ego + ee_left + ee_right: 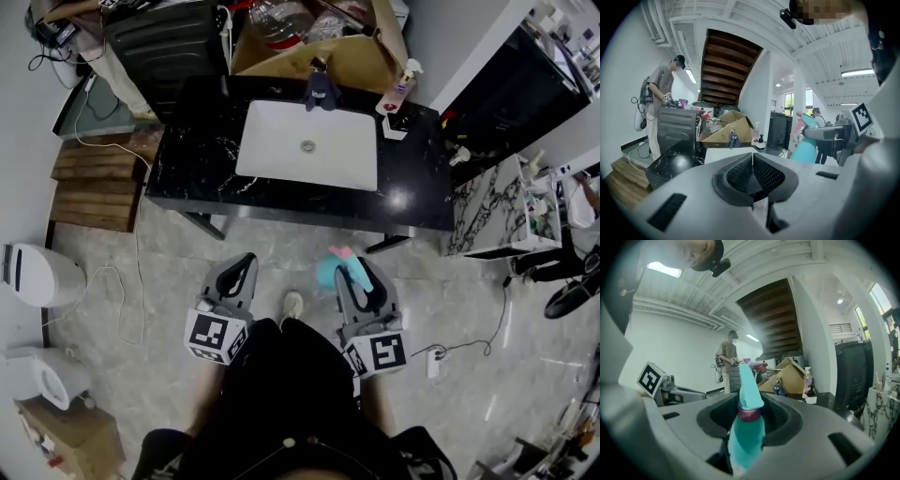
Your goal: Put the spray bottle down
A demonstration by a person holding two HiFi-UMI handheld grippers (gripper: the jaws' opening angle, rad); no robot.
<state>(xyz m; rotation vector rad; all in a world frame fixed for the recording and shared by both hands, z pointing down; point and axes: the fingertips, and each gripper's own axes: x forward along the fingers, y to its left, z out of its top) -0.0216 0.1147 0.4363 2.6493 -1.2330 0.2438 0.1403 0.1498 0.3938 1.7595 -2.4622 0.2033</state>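
Note:
The spray bottle [329,273] is teal with a pink trigger. My right gripper [353,274] is shut on its body and holds it upright above the floor, short of the black marble counter [197,141]. In the right gripper view the bottle [746,432] stands between the jaws, nozzle up. My left gripper [246,260] is beside it on the left, shut and holding nothing; its pads [740,173] meet in the left gripper view, where the bottle [806,149] shows at the right.
A white sink [309,145] is set in the counter. A soap bottle [397,96] and a cardboard box [352,58] sit behind it. Wooden steps [94,183] lie at left. A cable and a power strip [433,362] lie on the floor. Another person [658,93] stands by the counter.

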